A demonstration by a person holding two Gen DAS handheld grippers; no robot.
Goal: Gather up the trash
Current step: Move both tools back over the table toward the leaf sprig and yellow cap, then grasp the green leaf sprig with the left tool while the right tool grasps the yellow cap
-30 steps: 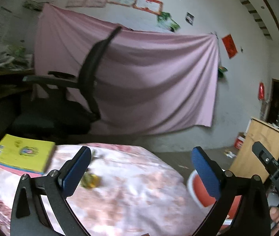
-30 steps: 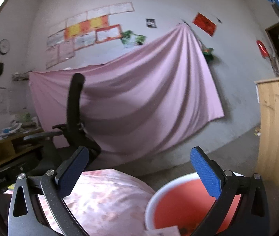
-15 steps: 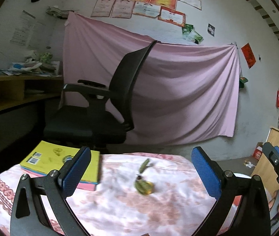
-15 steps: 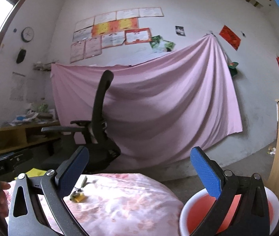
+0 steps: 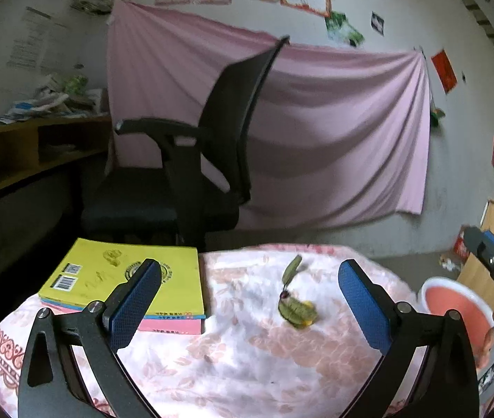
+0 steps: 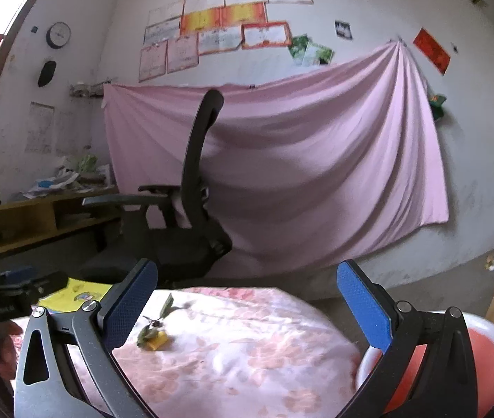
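Both left tongs point(image 5: 247, 299) and right tongs point(image 6: 247, 301) gape wide, empty; leafy scrap point(image 5: 297, 310) right of yellow book point(image 5: 125, 275) looks light, limp: pinch its bulkier yellow end.

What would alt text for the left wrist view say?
The open left gripper hovers over a pink floral tablecloth, framing a small green-and-yellow scrap of trash. A yellow book lies left; a red bin with white rim sits right.
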